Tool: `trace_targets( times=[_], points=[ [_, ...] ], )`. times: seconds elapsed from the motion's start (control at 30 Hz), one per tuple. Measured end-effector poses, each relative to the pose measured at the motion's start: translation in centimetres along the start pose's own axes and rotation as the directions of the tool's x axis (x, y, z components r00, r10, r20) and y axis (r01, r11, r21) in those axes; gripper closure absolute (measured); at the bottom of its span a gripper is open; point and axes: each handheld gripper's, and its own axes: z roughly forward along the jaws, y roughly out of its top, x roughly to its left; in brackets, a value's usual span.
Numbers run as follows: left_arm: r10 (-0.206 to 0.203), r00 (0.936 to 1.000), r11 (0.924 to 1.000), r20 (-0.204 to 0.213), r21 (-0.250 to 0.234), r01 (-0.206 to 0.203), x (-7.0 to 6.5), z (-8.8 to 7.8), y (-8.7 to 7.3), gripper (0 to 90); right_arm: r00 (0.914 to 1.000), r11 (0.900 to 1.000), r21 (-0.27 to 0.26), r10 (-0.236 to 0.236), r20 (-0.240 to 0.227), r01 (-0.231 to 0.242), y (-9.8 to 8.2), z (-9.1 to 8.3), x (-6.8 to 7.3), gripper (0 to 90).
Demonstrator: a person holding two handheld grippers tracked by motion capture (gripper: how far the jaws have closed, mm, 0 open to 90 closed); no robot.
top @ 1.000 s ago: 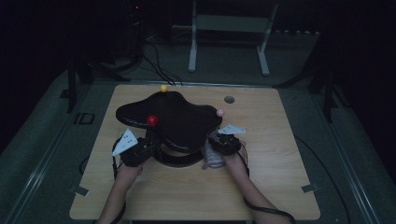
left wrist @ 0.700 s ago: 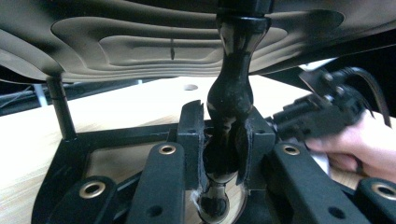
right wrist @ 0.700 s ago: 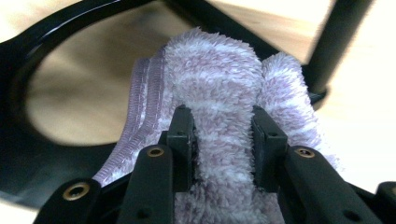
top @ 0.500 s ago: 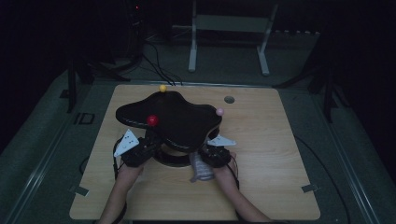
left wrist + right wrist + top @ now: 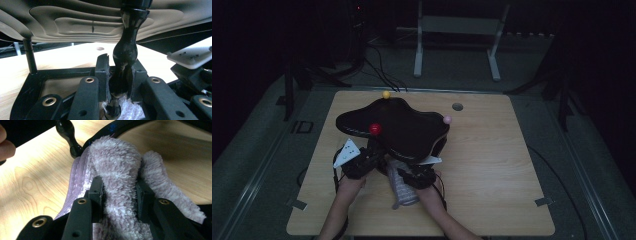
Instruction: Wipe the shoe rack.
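Left claw (image 5: 120, 82) is clamping the glossy black post (image 5: 124, 57) that is carrying the dark curved stand top (image 5: 397, 125), near the left of the tabletop (image 5: 492, 170). Right claw (image 5: 118, 192) is pinching a bunched fold of the fluffy lilac cloth (image 5: 120, 177), which is lying just beside the post at the near side, trailing toward the person's hands.

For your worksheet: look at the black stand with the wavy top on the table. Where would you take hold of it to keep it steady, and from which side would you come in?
Grip the stand's narrow curved black post under the wavy top, coming in level from the person's side, below the overhang. The post is slim enough for two jaws and the wide top blocks any approach from above. The left gripper holds it just so, while the right gripper pinches the fluffy cloth.
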Motion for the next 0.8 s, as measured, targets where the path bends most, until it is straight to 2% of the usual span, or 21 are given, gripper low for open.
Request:
trace_targets(
  times=[0.1,0.2,0.23,0.3,0.37,0.5,0.6,0.7,0.8],
  points=[
    [-0.006,1.0,1.0,0.002,-0.003,0.006,0.0,0.0,0.0,74.2,0.9991,1.0,0.004,-0.029,-0.03,0.03,0.0,-0.2,-0.5,64.6],
    [-0.009,0.9999,1.0,0.01,-0.002,0.009,0.1,0.0,0.0,74.2,0.9981,0.998,0.03,-0.058,-0.023,0.058,-0.2,-0.9,-1.1,64.6],
    [-0.011,0.9999,0.9999,0.009,-0.002,0.011,0.1,0.0,0.0,74.2,0.9968,0.996,0.029,-0.08,-0.002,0.08,-0.2,-1.0,-1.6,64.9],
    [-0.011,0.9999,0.9999,0.011,-0.001,0.011,0.2,0.0,0.0,74.2,0.996,0.996,0.022,-0.087,0.017,0.087,-0.2,-1.5,-2.7,65.5],
    [-0.008,0.9999,1.0,0.012,0.004,0.008,0.2,0.0,0.0,74.2,0.9918,0.994,0.022,-0.107,0.069,0.106,-0.1,-2.0,-4.3,65.5],
    [-0.005,0.9998,1.0,0.019,0.002,0.005,0.3,0.0,0.0,74.2,0.9838,0.997,0.022,-0.078,0.161,0.075,0.5,-2.7,-7.8,65.5],
    [-0.001,0.9999,1.0,0.015,0.002,0.001,0.2,0.0,0.0,74.2,0.9782,0.998,0.023,-0.061,0.199,0.057,1.0,-2.7,-9.8,65.5],
    [0.001,0.9999,1.0,0.017,0.003,-0.001,0.2,0.0,0.0,74.2,0.9723,1.0,0.01,-0.022,0.233,0.021,1.3,-2.8,-11.5,65.6],
    [0.0,0.9999,1.0,0.014,0.0,0.0,0.2,0.0,0.0,74.2,0.9712,1.0,0.001,0.005,0.238,-0.005,1.3,-3.1,-12.7,65.9]
  ],
)
